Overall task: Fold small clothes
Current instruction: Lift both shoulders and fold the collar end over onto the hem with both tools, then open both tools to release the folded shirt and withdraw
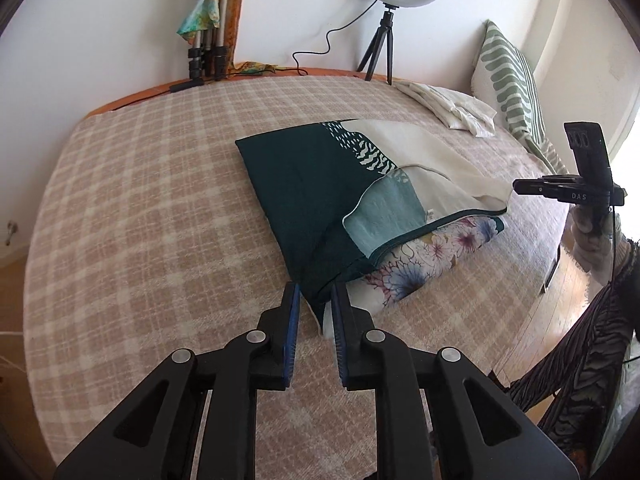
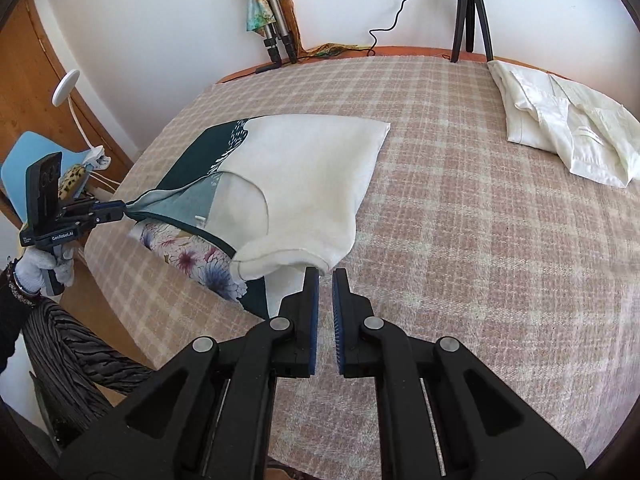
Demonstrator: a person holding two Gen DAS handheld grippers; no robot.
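Observation:
A small garment, dark green and cream with a floral panel (image 1: pixel 360 184), lies on the checked bed cover (image 1: pixel 160 200), its near edge lifted. My left gripper (image 1: pixel 316 292) is shut on its dark green corner, also seen in the right wrist view (image 2: pixel 120 212). My right gripper (image 2: pixel 325 276) is shut on the cream corner (image 2: pixel 304 258) of the same garment (image 2: pixel 296 168). In the left wrist view the right gripper (image 1: pixel 516 188) holds that cream corner at the right.
A folded white garment (image 2: pixel 568 132) lies at the far right of the bed. A striped pillow (image 1: pixel 508 76) leans at the head. A ring light on a small tripod (image 1: pixel 384 40) and tripod legs (image 1: pixel 208 52) stand by the wall. A blue chair (image 2: pixel 36 152) stands left.

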